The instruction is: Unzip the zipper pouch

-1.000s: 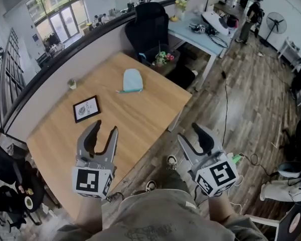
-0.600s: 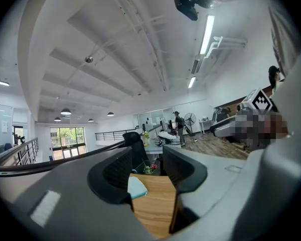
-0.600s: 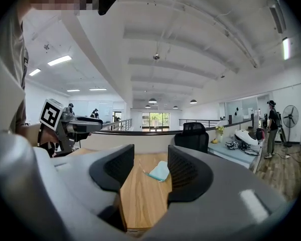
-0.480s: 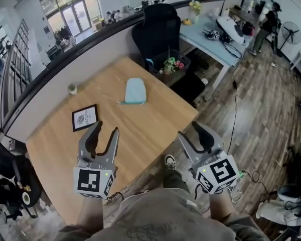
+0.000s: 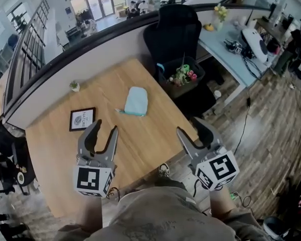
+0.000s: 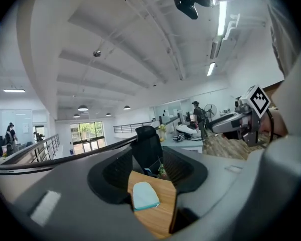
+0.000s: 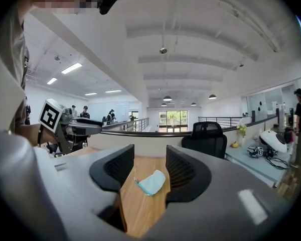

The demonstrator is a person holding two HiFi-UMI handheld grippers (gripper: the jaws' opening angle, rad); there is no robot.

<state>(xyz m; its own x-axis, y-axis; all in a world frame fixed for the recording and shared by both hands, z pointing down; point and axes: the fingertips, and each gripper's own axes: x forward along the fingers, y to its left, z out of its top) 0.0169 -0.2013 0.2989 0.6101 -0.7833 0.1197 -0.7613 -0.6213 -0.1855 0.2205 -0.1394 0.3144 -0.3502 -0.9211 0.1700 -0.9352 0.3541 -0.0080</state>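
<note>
A pale blue zipper pouch (image 5: 136, 101) lies flat on the wooden table (image 5: 60, 149), towards its far right corner, with its pull tab at the left end. It also shows between the jaws in the left gripper view, pouch (image 6: 144, 196), and in the right gripper view, pouch (image 7: 152, 182). My left gripper (image 5: 104, 131) is open above the table's near part, well short of the pouch. My right gripper (image 5: 192, 129) is open too, held off the table's right edge over the floor. Neither holds anything.
A black-framed picture (image 5: 82, 119) lies on the table's left part, with a tiny potted plant (image 5: 74, 86) behind it. Beyond the far corner stand a black office chair (image 5: 173, 31) and a bin with flowers (image 5: 182, 76). A dark rack (image 5: 5, 159) stands at the left.
The head view has shifted, so the table and pouch sit further right and lower in the frame. Both grippers keep about the same pose and stay open.
</note>
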